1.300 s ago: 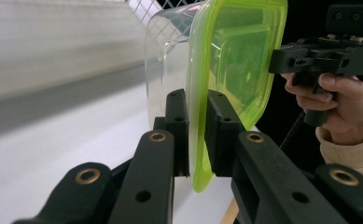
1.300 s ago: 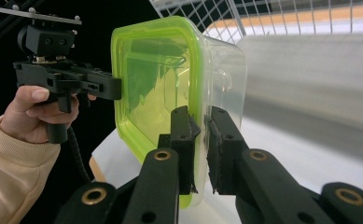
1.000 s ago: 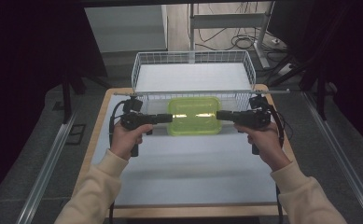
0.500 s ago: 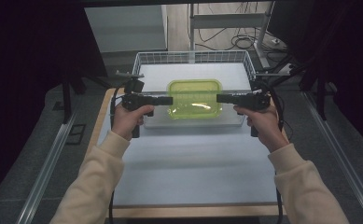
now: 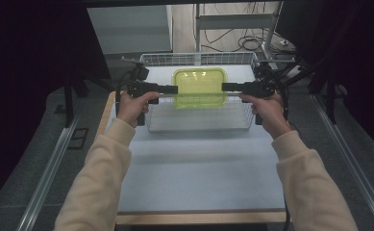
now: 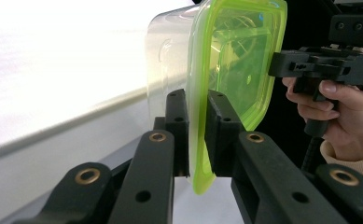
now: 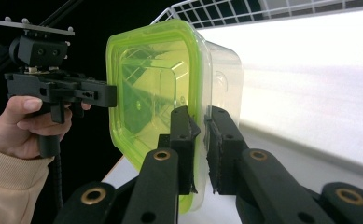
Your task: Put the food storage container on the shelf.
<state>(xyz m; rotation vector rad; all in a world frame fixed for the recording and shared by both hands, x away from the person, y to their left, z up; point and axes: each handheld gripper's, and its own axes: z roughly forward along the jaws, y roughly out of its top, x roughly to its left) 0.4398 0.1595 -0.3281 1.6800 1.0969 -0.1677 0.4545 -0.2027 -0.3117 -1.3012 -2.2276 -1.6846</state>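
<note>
Carrying the lidded container [image 5: 199, 87] between both grippers, you hold it in the air above the wire basket [image 5: 199, 118] that sits at the far edge of the table [image 5: 194, 168]. Your left gripper [image 5: 171, 89] is clamped narrow on the green lid's rim at the container's left end, and your right gripper [image 5: 228, 87] pinches the rim at the opposite end the same way; in the left gripper view the pads [image 6: 179, 126] squeeze the lid edge [image 6: 198, 154] with the clear tub beside them.

Keep both hands level and moving together, since each grip bites only a thin lip; I judge that any twist or spreading apart could pop the lid or let the rim slip. Lower it squarely inside the basket walls before letting go.

The lid faces up, tub downward. Its long axis runs left to right, parallel to the table's far edge, along the line between your grippers.
</note>
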